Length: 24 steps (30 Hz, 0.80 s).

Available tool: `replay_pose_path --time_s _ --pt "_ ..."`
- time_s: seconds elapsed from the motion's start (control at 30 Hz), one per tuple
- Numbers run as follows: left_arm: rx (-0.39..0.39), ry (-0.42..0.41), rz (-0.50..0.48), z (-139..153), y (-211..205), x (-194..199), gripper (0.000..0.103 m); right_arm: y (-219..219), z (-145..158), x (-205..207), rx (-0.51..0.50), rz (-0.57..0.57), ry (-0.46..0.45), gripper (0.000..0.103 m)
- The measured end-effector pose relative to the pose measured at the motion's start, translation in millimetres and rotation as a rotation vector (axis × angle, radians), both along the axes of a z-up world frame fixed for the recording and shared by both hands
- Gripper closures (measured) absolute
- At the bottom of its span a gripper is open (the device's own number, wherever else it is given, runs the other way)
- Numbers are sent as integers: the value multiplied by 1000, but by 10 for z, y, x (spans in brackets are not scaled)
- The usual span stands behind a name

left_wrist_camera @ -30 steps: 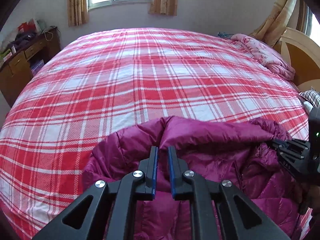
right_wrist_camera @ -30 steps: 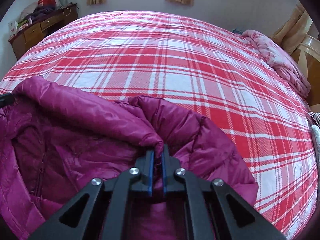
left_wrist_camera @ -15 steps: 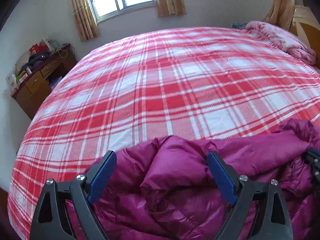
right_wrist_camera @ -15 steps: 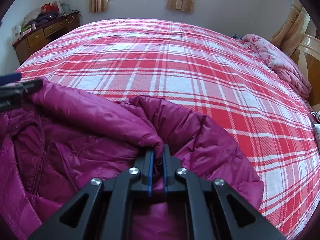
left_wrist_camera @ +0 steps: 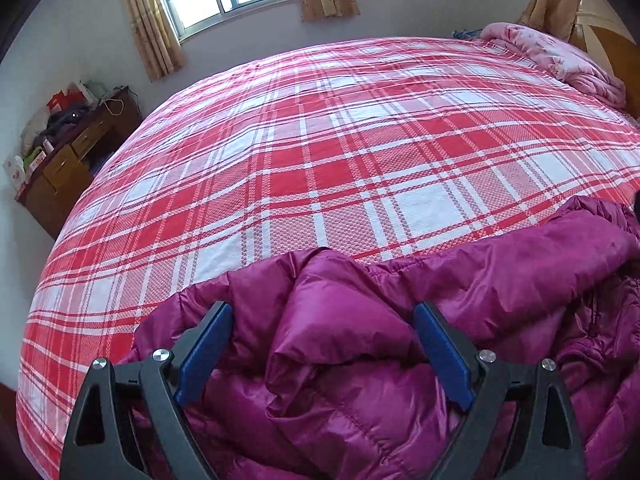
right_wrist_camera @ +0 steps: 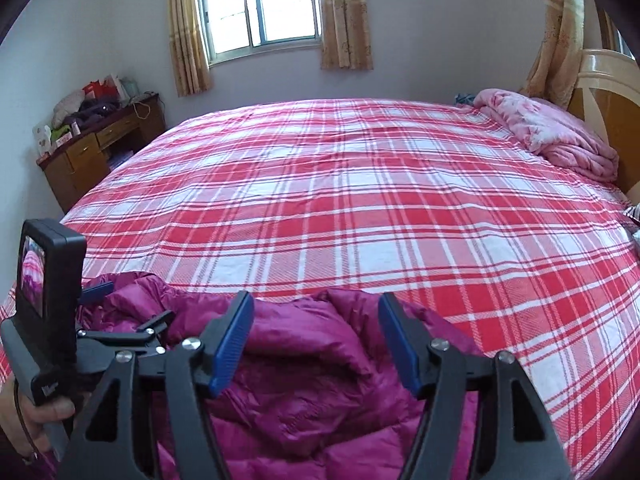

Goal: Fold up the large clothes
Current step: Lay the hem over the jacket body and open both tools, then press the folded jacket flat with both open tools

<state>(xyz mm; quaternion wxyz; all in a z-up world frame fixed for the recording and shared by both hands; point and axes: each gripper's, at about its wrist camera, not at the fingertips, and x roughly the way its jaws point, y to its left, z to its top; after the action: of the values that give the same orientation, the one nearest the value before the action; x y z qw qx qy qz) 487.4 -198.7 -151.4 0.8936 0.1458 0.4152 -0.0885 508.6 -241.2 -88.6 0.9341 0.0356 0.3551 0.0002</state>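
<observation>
Left wrist view: you have the left tongs spread wide above the magenta down jacket, which lies bunched at the near edge of the bed with its plaid cover. A puffed ridge of the jacket rises between the two blue pads, but neither pad presses on it, so this side is released and holds nothing. A fold looks just laid down here, judging by the doubled-over fabric along the jacket's far edge. Your next move calls for choosing a fresh hold, probably on an outer edge or a sleeve, and closing only once the cloth is well between the pads, since slick padded fabric will likely slip out of a shallow pinch.

Right wrist view: your right tongs are opening at this moment, less wide than the left. The jacket sits below and between the pads, and they look clear of it, so nothing is gripped. At the near left corner of the bed you see the left tongs from the side, with your hand around the handle. The rest of the bed is free for spreading the jacket flat, which the next fold seems to need.
</observation>
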Motion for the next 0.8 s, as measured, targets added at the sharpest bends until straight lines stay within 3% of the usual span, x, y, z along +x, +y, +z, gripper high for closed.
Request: replay_pose_path --time_s 0.1,0.23,0.33,0.5,0.8 --pt "-22 -13 20 68 54 -16 11 102 -306 185 -52 3 96 39" --pt "-184 -88 16 417 153 -107 11 -4 -517 147 -18 -3 115 42" --pt "-265 -17 -36 448 37 -50 11 -38 -519 132 -4 3 111 42" --pt "-135 61 0 20 -113 82 11 -18 -578 136 -13 10 108 41" --pt "-140 72 9 -148 -91 105 9 24 -627 146 -36 13 122 40"
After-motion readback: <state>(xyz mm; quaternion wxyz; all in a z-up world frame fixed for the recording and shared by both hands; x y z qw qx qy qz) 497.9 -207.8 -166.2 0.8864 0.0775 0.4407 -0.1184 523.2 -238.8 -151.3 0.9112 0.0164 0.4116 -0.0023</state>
